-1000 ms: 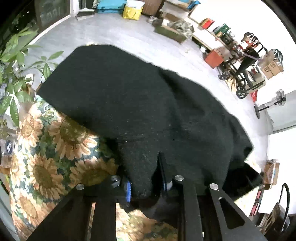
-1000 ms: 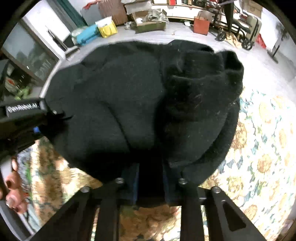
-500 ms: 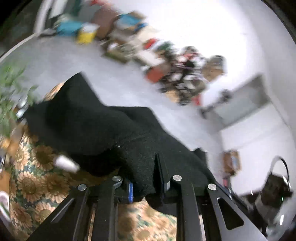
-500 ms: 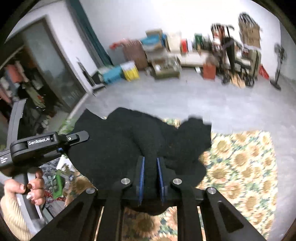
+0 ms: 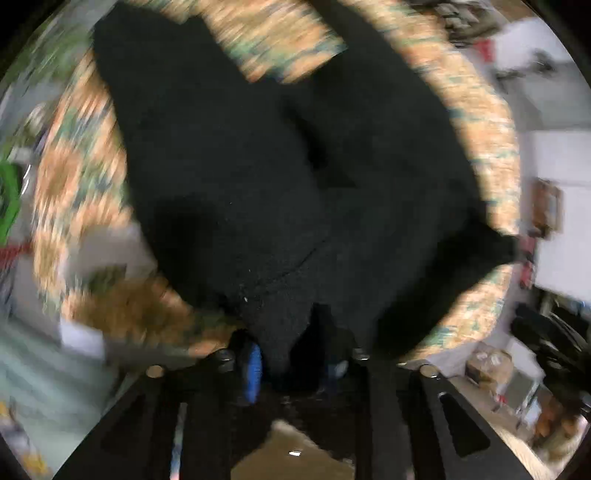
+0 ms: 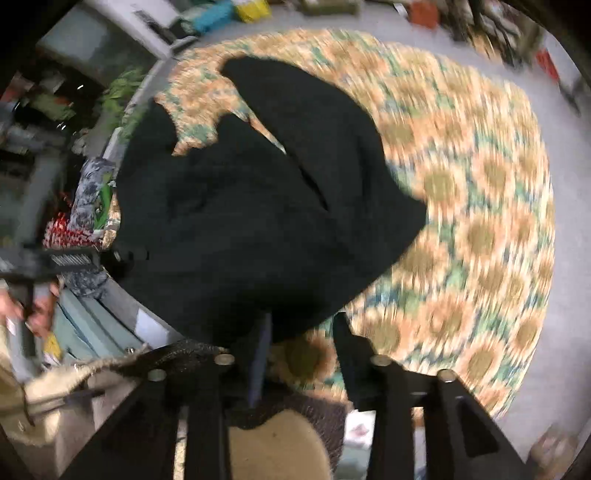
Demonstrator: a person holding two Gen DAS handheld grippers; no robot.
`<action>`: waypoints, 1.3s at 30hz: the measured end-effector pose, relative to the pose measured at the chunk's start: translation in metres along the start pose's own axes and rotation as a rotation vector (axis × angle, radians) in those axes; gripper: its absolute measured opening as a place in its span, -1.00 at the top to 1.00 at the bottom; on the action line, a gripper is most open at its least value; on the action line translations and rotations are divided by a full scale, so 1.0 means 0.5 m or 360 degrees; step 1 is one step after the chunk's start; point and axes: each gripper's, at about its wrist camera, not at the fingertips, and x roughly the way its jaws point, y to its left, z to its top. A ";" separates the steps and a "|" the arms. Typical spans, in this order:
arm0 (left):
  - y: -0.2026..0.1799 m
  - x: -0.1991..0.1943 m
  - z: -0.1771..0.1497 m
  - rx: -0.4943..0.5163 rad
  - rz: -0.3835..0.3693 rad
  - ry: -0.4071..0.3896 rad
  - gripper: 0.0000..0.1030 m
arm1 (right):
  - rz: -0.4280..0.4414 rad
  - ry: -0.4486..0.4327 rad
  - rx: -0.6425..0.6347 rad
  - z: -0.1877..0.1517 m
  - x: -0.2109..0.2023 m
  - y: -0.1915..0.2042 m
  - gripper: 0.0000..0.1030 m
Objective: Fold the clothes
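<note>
Both views are badly smeared by motion, so fine detail is lost. A black garment lies spread in loose folds on a sunflower-print cloth that covers the work surface, with grey floor around it. In the left wrist view the garment fills most of the frame, and a pointed corner of it hangs down between the fingers of the left gripper. Its jaws have just been opening: they stand apart, a blue pad shows bare on the left side with a gap beside the fabric, and the pads do not seem to press on the corner. The right-hand pad there is dark and hard to read. In the right wrist view the right gripper has also just been opening; its jaws stand wide, the garment's near edge sits just above them, and only sunflower cloth shows in the gap. At the left edge of that view the other gripper's black body appears, held by a hand that is cut off by the frame. Boxes and bags along the far wall are blurred; their contents cannot be told. A pale beige shape under the right gripper is unclear.
</note>
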 end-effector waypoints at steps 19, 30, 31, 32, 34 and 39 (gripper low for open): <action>-0.067 -0.025 0.103 -0.0161 -0.0029 -0.0070 -0.53 | -0.0160 0.0165 -0.0071 0.230 0.155 -0.013 -0.57; -0.116 0.014 0.096 -0.0376 -0.0072 0.0079 -0.54 | -0.0191 0.0042 0.0274 0.175 0.112 -0.159 -0.45; -0.123 0.022 0.089 -0.0378 -0.0096 0.0097 -0.54 | -0.0183 0.0030 0.0323 0.169 0.105 -0.177 -0.45; -0.129 0.029 0.083 -0.0379 -0.0119 0.0115 -0.54 | -0.0186 0.0022 0.0361 0.166 0.099 -0.192 -0.45; -0.145 0.045 0.070 -0.0380 -0.0114 0.0146 -0.54 | -0.0187 0.0004 0.0426 0.160 0.087 -0.220 -0.45; -0.182 0.090 0.029 -0.0394 -0.0073 0.0212 -0.54 | -0.0104 -0.0017 0.0505 0.156 0.069 -0.250 -0.47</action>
